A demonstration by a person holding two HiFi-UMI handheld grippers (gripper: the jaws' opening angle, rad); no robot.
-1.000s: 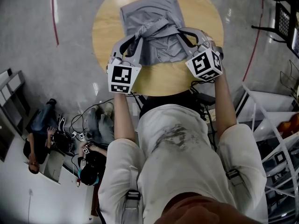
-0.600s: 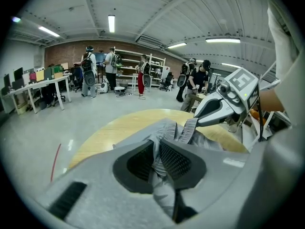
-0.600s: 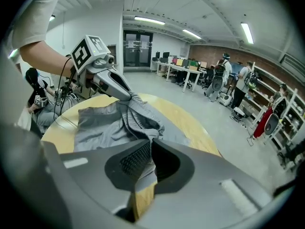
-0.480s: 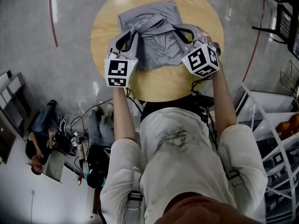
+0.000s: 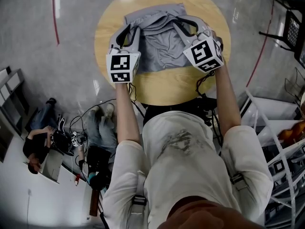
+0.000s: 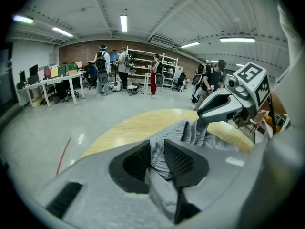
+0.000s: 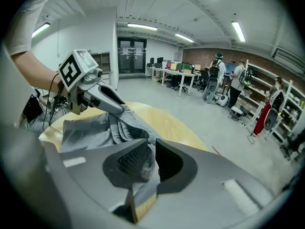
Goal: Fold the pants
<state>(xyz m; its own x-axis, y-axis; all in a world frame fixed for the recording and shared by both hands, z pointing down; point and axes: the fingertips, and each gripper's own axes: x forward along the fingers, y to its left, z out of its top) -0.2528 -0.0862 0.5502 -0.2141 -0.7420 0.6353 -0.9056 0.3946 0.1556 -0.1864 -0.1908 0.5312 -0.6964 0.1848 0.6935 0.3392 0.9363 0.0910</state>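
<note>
Grey pants (image 5: 159, 46) lie partly folded on the round wooden table (image 5: 162, 87). My left gripper (image 5: 129, 30) holds the gathered edge at the pants' left side, and my right gripper (image 5: 181, 23) holds it at the right side, both over the far half of the cloth. In the left gripper view the fabric (image 6: 188, 132) runs between the jaws of my left gripper (image 6: 157, 156); in the right gripper view the cloth (image 7: 86, 130) fills the narrow gap of my right gripper (image 7: 153, 159). Both pairs of jaws have just been opening a little, with cloth still pinched between them.
People sit on the floor (image 5: 38, 144) at the lower left among cables (image 5: 90, 123). A white frame (image 5: 281, 128) stands to the right and a dark chair (image 5: 290, 18) at the upper right. Bare table wood shows nearest me and along the far rim.
Both grippers have moved away from me across the table, carrying the near edge of the pants over the rest. The cloth now covers a shorter stretch of the table.
</note>
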